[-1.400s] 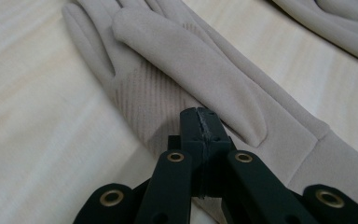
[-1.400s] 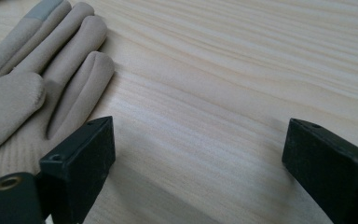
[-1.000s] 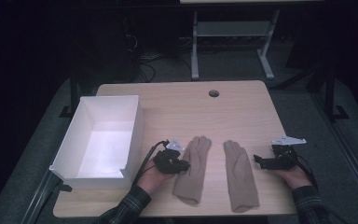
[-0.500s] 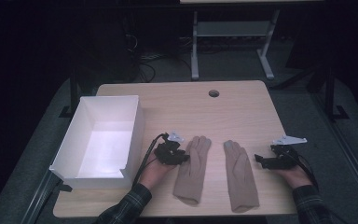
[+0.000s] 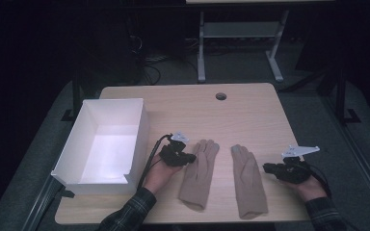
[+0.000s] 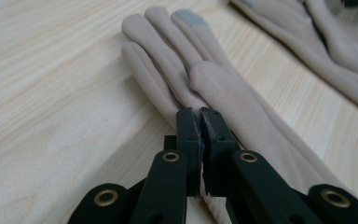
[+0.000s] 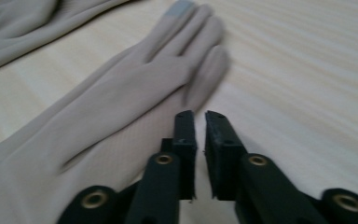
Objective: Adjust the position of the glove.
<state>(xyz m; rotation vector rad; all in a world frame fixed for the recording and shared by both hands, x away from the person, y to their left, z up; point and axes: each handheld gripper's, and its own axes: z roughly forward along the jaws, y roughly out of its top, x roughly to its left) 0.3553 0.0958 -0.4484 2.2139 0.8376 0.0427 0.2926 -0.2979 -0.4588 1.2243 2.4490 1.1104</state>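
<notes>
Two beige gloves lie flat on the wooden table [image 5: 197,115], fingers pointing away from me. My left gripper [image 5: 189,158] is at the left edge of the left glove [image 5: 200,175]. In the left gripper view its jaws [image 6: 200,112] are pressed together just over that glove [image 6: 223,88], near the base of the fingers. The other glove [image 6: 326,51] lies beyond. My right gripper [image 5: 269,168] is just right of the right glove [image 5: 248,183]. Its jaws [image 7: 200,114] are nearly together over the edge of that glove [image 7: 121,102], with nothing between them.
An empty white box [image 5: 142,139] stands on the table's left side, close to my left hand. A round cable hole [image 5: 220,96] sits near the far edge. A metal stand [image 5: 236,33] is on the dark floor beyond the table.
My left gripper has shifted slightly forward along the left glove's edge. The right gripper and both gloves have stayed in place.
</notes>
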